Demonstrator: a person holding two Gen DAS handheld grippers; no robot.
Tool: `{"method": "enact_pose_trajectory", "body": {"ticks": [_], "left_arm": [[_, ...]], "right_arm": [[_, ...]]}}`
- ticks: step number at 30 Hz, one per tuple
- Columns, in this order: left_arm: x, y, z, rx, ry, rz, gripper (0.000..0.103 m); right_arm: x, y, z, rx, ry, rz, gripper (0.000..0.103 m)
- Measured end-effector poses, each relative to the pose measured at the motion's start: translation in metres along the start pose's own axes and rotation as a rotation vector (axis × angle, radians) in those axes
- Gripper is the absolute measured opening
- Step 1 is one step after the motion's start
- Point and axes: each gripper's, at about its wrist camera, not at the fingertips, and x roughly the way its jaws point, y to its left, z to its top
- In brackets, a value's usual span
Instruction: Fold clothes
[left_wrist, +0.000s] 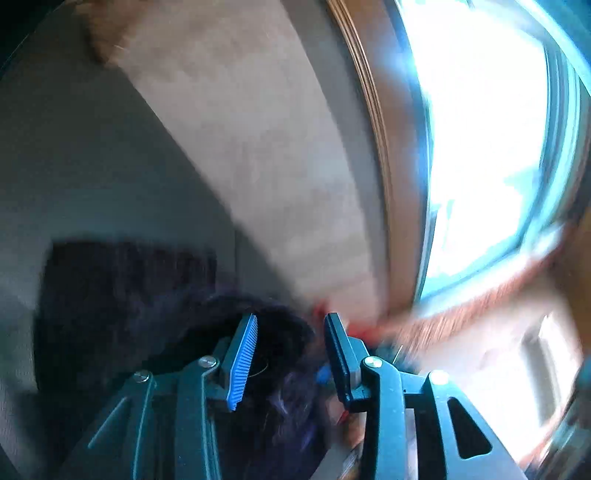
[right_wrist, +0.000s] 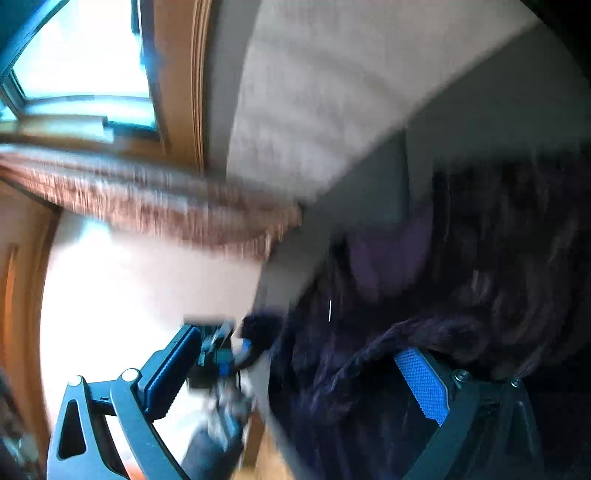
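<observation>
We are looking at both views tilted and motion-blurred, so fine detail is getting lost. The wall (left_wrist: 240, 155) is filling the middle of each view, pale where light is hitting it and grey in shadow. The window (left_wrist: 484, 147) is glaring at 2 o'clock in the left view and at 10 o'clock in the right view, with its wooden frame (right_wrist: 184, 81) beside it. A rust-coloured curtain (right_wrist: 147, 206) is hanging across below the window. The dark fuzzy garment (right_wrist: 480, 266) is filling the right view from 3 to 6 o'clock and lying at 7 o'clock in the left view. The right gripper (right_wrist: 306, 363) is standing wide apart, the garment draping over its blue pad. The left gripper (left_wrist: 291, 350) is standing partly apart, the garment showing between its fingers; we cannot tell whether it is gripping.
</observation>
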Motion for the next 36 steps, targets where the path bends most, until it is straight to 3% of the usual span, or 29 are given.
{"method": "enact_pose_trajectory", "body": {"ticks": [3, 5, 11, 14, 17, 19, 21, 24, 27, 29, 31, 33, 36], "left_arm": [[-0.018, 0.026, 0.014, -0.148, -0.161, 0.021, 0.038], [-0.028, 0.03, 0.014, -0.14, -0.182, 0.088, 0.038], [-0.041, 0.019, -0.013, 0.037, -0.02, 0.248, 0.039], [-0.05, 0.016, -0.028, 0.091, 0.08, 0.265, 0.044], [-0.046, 0.008, -0.038, 0.142, 0.122, 0.302, 0.049], [-0.039, 0.004, -0.041, 0.169, 0.147, 0.332, 0.059], [-0.025, 0.003, -0.039, 0.184, 0.169, 0.37, 0.06], [-0.011, 0.003, -0.029, 0.156, 0.162, 0.311, 0.058], [0.002, 0.002, -0.019, 0.124, 0.151, 0.243, 0.049], [0.011, 0.002, -0.011, 0.102, 0.144, 0.197, 0.041], [0.02, 0.002, -0.004, 0.08, 0.137, 0.151, 0.023], [0.03, 0.002, 0.003, 0.059, 0.13, 0.106, 0.023], [-0.009, 0.028, 0.025, -0.13, -0.146, 0.038, 0.027]], "right_arm": [[-0.01, -0.015, 0.022, 0.058, -0.093, -0.07, 0.103], [-0.02, -0.021, 0.03, 0.086, -0.122, -0.064, 0.103], [-0.054, -0.004, 0.028, 0.005, -0.119, -0.066, 0.103], [-0.059, 0.006, 0.015, -0.066, -0.057, -0.123, 0.103], [-0.054, 0.009, -0.008, -0.119, 0.021, -0.161, 0.103], [-0.049, 0.01, -0.024, -0.138, 0.062, -0.18, 0.103], [-0.051, 0.008, -0.037, -0.139, 0.084, -0.193, 0.103], [-0.066, -0.001, -0.047, -0.111, 0.077, -0.2, 0.103], [-0.083, -0.012, -0.041, -0.08, 0.052, -0.225, 0.103], [-0.085, -0.021, -0.032, -0.045, 0.078, -0.215, 0.103], [-0.075, -0.025, -0.022, -0.032, 0.112, -0.207, 0.103], [-0.071, -0.03, -0.01, -0.01, 0.072, -0.181, 0.103], [-0.068, -0.04, 0.009, 0.032, -0.019, -0.129, 0.103]]}}
